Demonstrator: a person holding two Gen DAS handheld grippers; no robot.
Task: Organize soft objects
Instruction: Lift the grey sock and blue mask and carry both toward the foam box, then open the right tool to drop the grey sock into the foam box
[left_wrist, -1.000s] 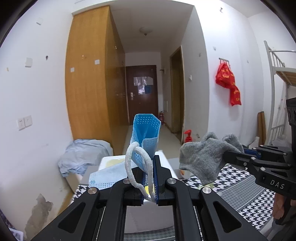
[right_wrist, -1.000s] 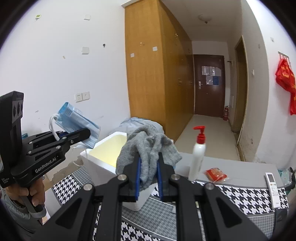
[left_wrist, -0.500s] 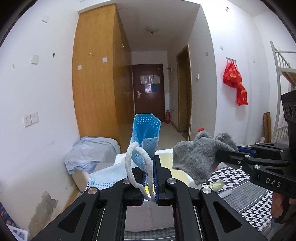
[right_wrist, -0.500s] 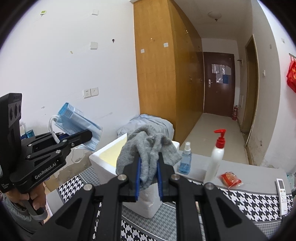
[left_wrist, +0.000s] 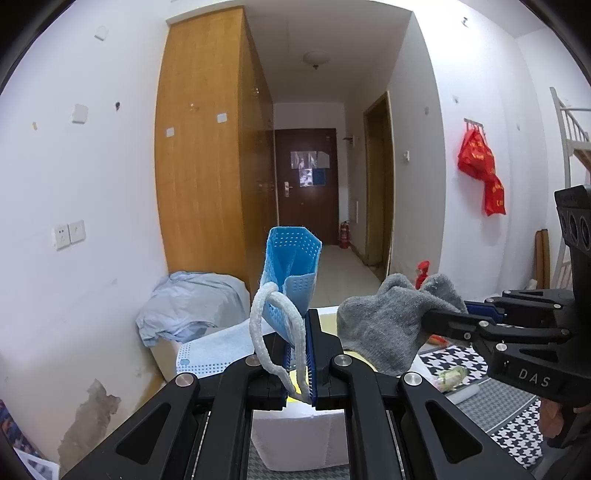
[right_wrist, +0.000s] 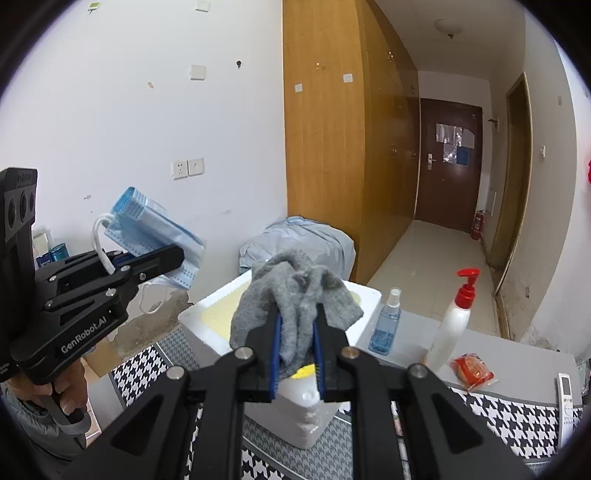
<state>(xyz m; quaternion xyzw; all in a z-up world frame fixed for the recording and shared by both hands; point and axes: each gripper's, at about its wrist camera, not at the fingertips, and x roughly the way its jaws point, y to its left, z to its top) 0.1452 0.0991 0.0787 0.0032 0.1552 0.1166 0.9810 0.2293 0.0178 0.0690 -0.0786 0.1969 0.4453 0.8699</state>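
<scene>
Hard to make out: most of the white foam box (right_wrist: 364, 295), masked in both views by the gripper frames, only its rim, a yellowish inside and part of its outer wall showing. Contents of that box not readable. Small greenish packet (left_wrist: 451, 376) on the houndstooth cloth (right_wrist: 517, 410) blurred, nature unclear. Remote control (right_wrist: 565, 393) cut by the lens edge at the desk's right edge. Hand (right_wrist: 70, 387) under the left tool only partly seen, sleeve lost in the dark rim.

Left gripper (left_wrist: 298, 354) pinched tight on a blue face mask (left_wrist: 291, 266): pleated, dotted along its border, folded upright above the jaws, white ear loop (left_wrist: 264, 332) hanging over the left finger. Seen from the right wrist view, same mask (right_wrist: 155, 236) raised in the air left of the box, apparently a small stack of layers, second loop dangling below.

Right gripper (right_wrist: 297, 354) closed narrowly on a grey sock (right_wrist: 295, 295): fuzzy knit, bunched and crumpled, spilling over both finger tips, held in the air above the box's near rim. From the left wrist view, same sock (left_wrist: 388, 328) drooping off the jaw tips just right of the mask.

Along the desk's far edge: blue spray bottle (right_wrist: 386, 325), white pump bottle (right_wrist: 450, 321) with red top, red snack packet (right_wrist: 471, 369). Pale blue cloth heap (left_wrist: 192, 302) behind the box, by the wardrobe
</scene>
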